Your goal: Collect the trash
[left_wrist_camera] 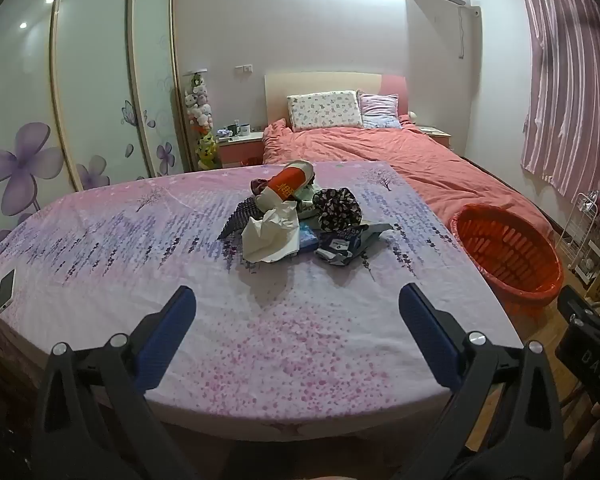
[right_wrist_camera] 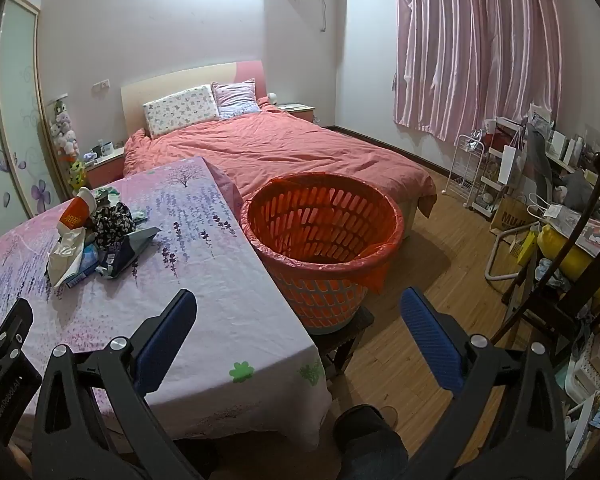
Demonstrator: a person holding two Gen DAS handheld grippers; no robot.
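Trash pile [left_wrist_camera: 300,220] mid-table, untouched | left gripper [left_wrist_camera: 298,306], right gripper [right_wrist_camera: 298,310] both spread wide, empty | risk: crumpled tissue [left_wrist_camera: 268,236] slips before orange basket [right_wrist_camera: 324,240], phone [left_wrist_camera: 6,290] grabbed by mistake

Home bedroom, made bed [right_wrist_camera: 268,152] with pillows [right_wrist_camera: 180,114], sliding wardrobe [left_wrist_camera: 100,80], pink curtains [right_wrist_camera: 480,48]

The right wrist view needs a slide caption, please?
Open right gripper above table edge, trash pile left, orange basket ahead.
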